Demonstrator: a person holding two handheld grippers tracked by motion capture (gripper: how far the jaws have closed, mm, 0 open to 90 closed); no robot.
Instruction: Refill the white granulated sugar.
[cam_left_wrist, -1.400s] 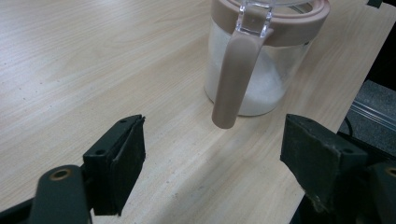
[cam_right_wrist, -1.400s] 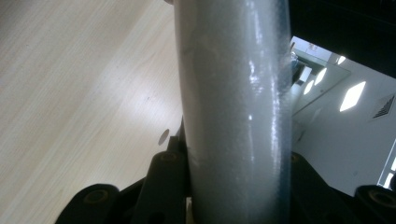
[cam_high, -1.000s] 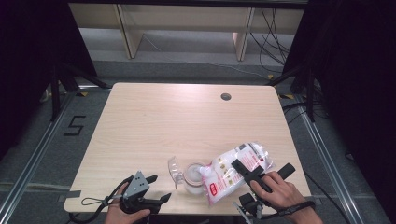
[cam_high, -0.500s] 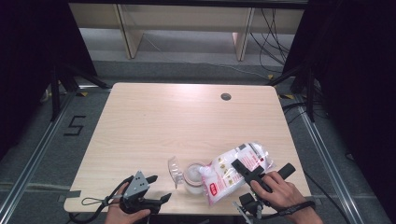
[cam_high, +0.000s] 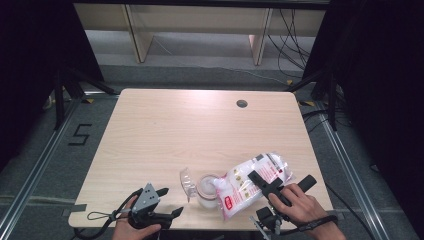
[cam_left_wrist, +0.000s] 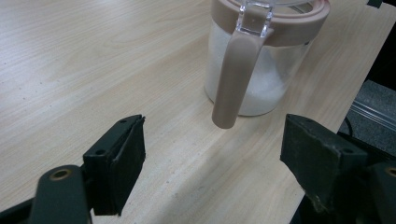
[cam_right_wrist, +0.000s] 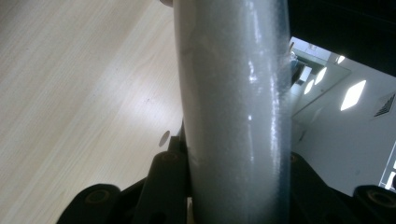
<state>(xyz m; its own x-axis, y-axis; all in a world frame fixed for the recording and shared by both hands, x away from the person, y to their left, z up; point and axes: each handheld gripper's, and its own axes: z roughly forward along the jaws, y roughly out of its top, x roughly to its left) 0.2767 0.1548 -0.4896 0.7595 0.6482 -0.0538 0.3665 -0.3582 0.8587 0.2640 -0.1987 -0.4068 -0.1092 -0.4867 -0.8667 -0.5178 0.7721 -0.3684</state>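
A clear jar (cam_high: 205, 194) with a pink-brown rim stands near the table's front edge, its clear lid (cam_high: 186, 181) flipped open to the left. White granules fill its lower part. A clear bag of white granules (cam_high: 239, 189) with a red label lies tilted, its lower end over the jar's mouth. My right gripper (cam_high: 282, 182) is shut on the bag's upper end, and the bag (cam_right_wrist: 233, 93) stands between the jaws in the right gripper view. My left gripper (cam_high: 171, 201) rests left of the jar, open and holding nothing. The left gripper view looks past the gripper (cam_left_wrist: 212, 154) at the jar (cam_left_wrist: 261, 70) and its latch strap.
The light wooden table (cam_high: 175, 130) has a round cable hole (cam_high: 242, 103) at the back right. The jar and bag sit close to the front edge. A dark floor with rails surrounds the table, and shelving stands behind it.
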